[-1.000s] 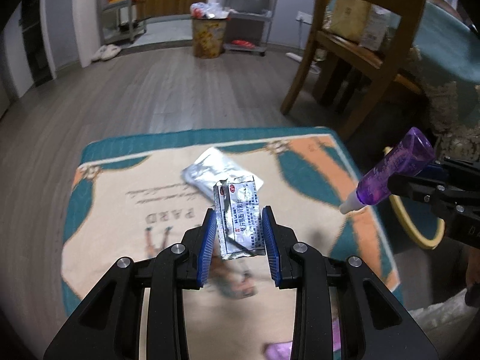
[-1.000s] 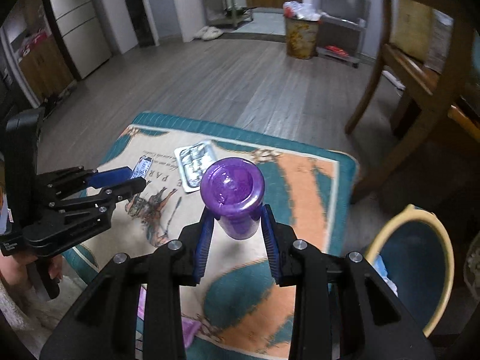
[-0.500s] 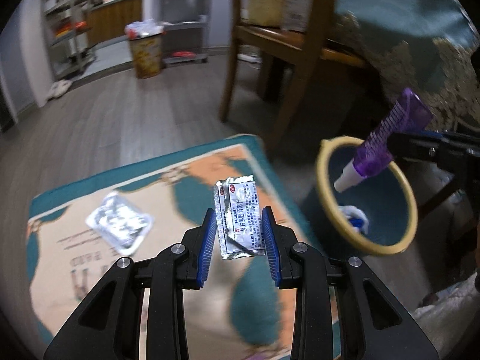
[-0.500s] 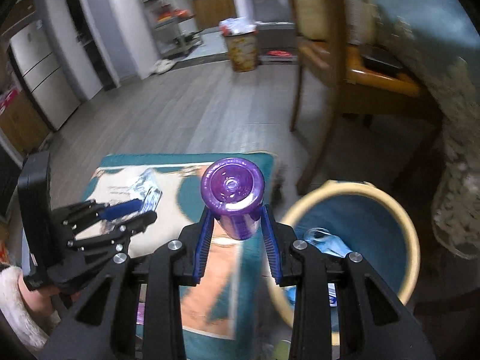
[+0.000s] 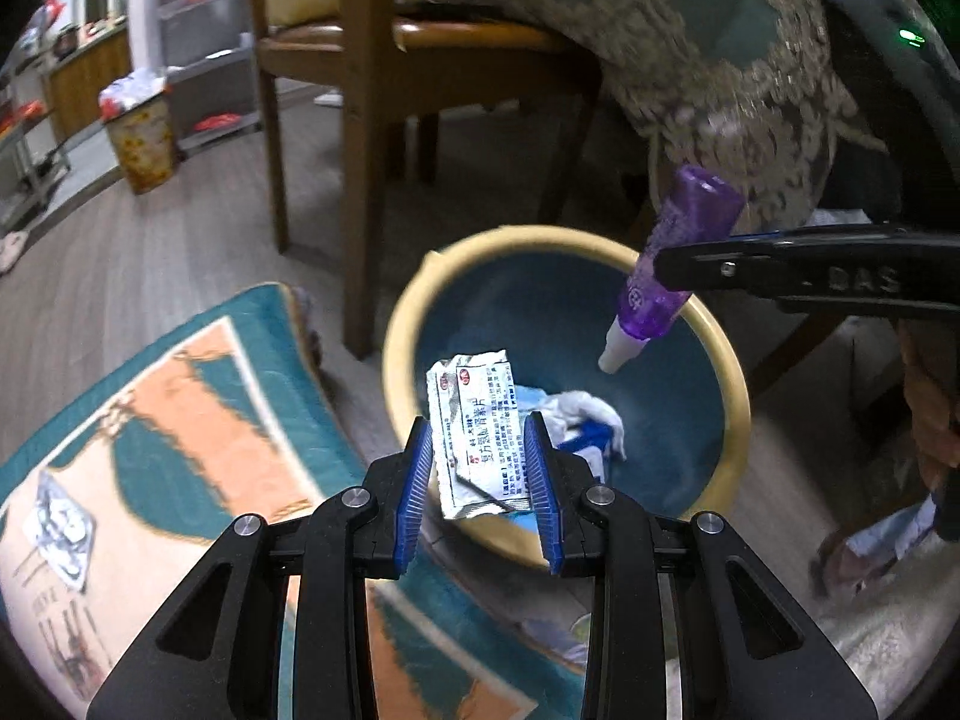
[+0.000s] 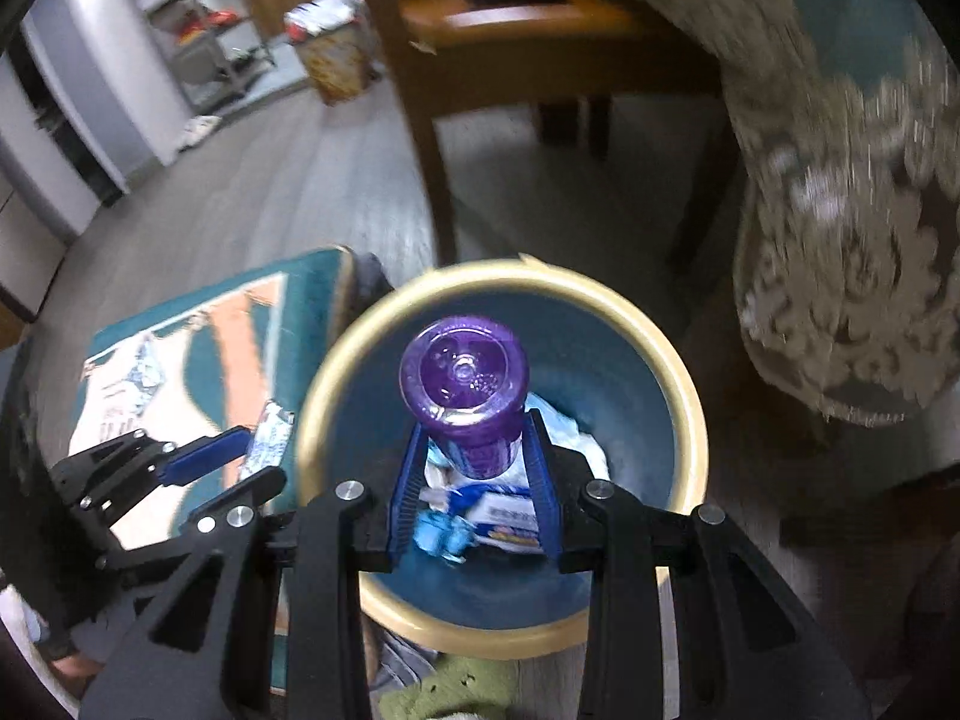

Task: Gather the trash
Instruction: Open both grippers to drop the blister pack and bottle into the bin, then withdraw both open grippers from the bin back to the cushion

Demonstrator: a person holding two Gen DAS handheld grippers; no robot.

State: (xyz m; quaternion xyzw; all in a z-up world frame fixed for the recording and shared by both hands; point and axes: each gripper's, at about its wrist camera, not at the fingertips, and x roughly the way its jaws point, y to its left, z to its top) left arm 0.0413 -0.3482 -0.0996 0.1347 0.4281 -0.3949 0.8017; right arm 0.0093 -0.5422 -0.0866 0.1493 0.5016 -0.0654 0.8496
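Left gripper (image 5: 479, 468): fingers clamped on foil packet (image 5: 477, 432), at near rim of bin (image 5: 414, 294). Right gripper (image 6: 474, 480): fingers clamped on purple bottle (image 6: 465, 390), above bin, nozzle down.
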